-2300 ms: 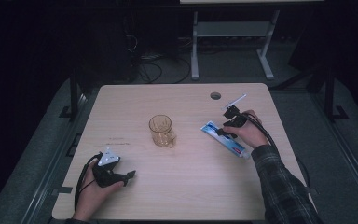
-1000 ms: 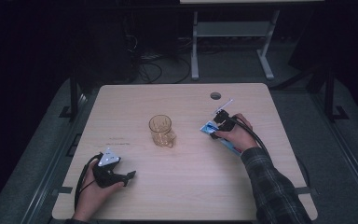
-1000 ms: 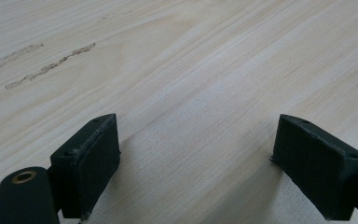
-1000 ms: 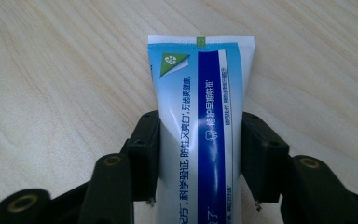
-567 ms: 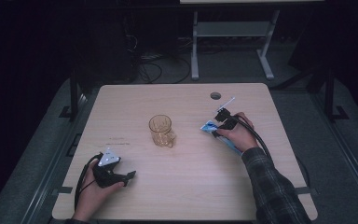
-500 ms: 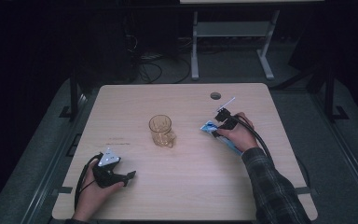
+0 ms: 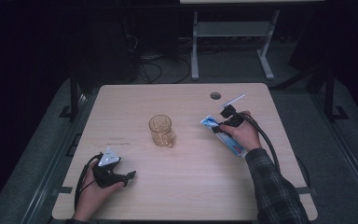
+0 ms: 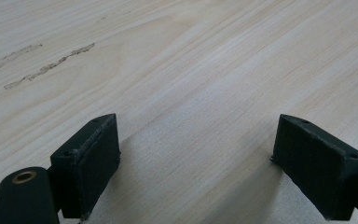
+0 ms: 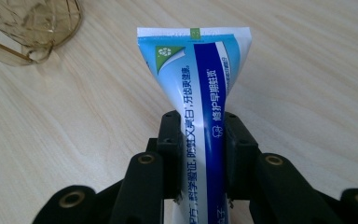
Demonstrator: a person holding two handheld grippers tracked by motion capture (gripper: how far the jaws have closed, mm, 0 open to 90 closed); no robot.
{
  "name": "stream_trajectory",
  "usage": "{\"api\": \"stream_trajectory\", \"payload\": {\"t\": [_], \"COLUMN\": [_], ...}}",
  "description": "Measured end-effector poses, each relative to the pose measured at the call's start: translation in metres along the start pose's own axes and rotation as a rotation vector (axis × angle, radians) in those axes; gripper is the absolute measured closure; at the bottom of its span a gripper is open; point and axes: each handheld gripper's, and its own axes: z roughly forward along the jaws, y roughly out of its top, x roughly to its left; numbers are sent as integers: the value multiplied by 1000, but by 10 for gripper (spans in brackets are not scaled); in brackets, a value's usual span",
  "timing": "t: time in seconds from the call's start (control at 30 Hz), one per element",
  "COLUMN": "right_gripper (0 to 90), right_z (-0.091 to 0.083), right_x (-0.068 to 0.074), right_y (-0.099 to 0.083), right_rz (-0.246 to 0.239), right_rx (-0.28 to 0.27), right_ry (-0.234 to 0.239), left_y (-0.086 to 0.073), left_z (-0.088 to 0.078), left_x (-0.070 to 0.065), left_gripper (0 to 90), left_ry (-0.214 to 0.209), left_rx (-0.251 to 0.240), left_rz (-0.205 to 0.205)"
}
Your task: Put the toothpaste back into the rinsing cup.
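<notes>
R gripper [image 9: 200, 140] being clamped on toothpaste tube [image 9: 198, 70], jaws just closing | L gripper [image 8: 196, 158] being rested low on table [image 8: 191, 56], jaws apart

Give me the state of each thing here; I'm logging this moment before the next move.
Toothpaste tube: lying on the table, clamped at mid-body.
Glass mug: upright, looks empty, untouched.
Right hand-held gripper: jaws just closed onto the tube, pads pressing both sides.
Left hand-held gripper: open, nothing between the jaws, resting low over the table.
</notes>
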Motion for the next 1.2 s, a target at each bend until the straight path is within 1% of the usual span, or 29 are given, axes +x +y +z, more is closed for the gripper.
{"api": "stream_trajectory", "payload": {"t": [0.03, 0.3, 0.5, 0.6, 0.63, 0.67, 0.73, 0.93, 0.97, 1.0, 1.2], "right_gripper": [717, 723, 725, 725, 726, 726, 726, 728, 729, 729, 730], "right_z": [0, -19, -33, -40, -45, -45, -49, -62, -66, -66, -79], "right_x": [0, -2, -4, -3, -2, -2, -2, 1, 1, 1, 7], "right_y": [0, -2, -10, -14, -16, -16, -19, -26, -27, -27, -29], "right_rz": [0, 16, 48, 49, 48, 48, 56, 59, 56, 56, 43], "right_rx": [0, -67, -129, -156, -188, -188, -213, -277, -305, -305, -380], "right_ry": [0, 5, 23, 32, 32, 32, 40, 37, 38, 38, 46], "left_y": [0, 0, 0, 0, 0, 0, 0, 0, 0, 0, 0], "left_z": [0, 0, 0, 0, 0, 0, 0, 0, 0, 0, 0], "left_x": [0, 0, 0, 0, 0, 0, 0, 0, 0, 0, 0], "left_gripper": [134, 134, 135, 134, 134, 134, 134, 134, 134, 134, 134], "left_ry": [0, 1, 1, 1, 1, 1, 1, 1, 1, 1, 1], "left_rx": [0, 1, 1, 0, 1, 1, 1, 0, 0, 0, 0], "left_rz": [0, 0, 0, -1, 0, 0, -1, 0, 0, 0, -1]}}
